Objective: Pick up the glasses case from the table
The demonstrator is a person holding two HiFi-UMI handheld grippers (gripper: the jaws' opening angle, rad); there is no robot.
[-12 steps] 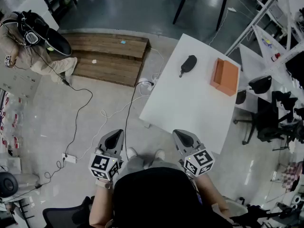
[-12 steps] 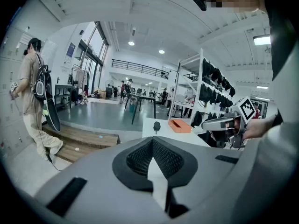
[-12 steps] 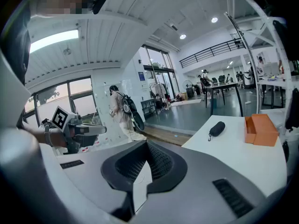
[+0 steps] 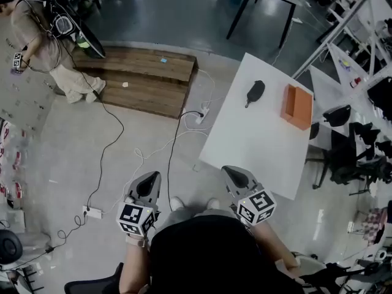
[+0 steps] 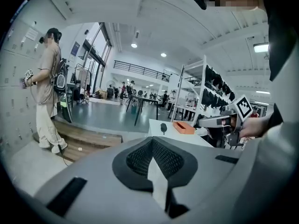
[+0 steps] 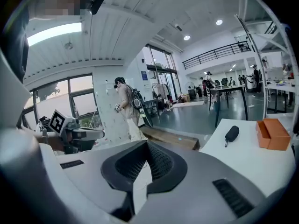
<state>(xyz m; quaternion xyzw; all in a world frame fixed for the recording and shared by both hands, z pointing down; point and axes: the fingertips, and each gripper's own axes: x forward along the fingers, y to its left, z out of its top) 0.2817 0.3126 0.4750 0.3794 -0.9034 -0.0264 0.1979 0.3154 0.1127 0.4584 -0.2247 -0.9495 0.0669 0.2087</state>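
The black glasses case (image 4: pixel 254 92) lies on the far part of the white table (image 4: pixel 257 146), left of an orange box (image 4: pixel 297 107). Both grippers are held low in front of the person, well short of the case. My left gripper (image 4: pixel 150 177) hangs over the floor left of the table, shut and empty. Over the table's near edge, my right gripper (image 4: pixel 232 173) is shut with nothing in it. The left gripper view shows the case (image 5: pixel 163 127) far ahead beyond the left gripper (image 5: pixel 152 140). In the right gripper view the case (image 6: pixel 231 134) lies to the right of the right gripper (image 6: pixel 147 144).
A wooden platform (image 4: pixel 144 78) lies on the floor left of the table, with cables (image 4: pixel 116 133) and a power strip (image 4: pixel 92 212) trailing from it. Another person (image 4: pixel 43 41) with equipment stands at the far left. Office chairs (image 4: pixel 343 152) and shelving stand to the right of the table.
The head view has shifted, so the table and case sit a little further right. The person at the far left now stands upright. Both grippers stay shut in the same place.
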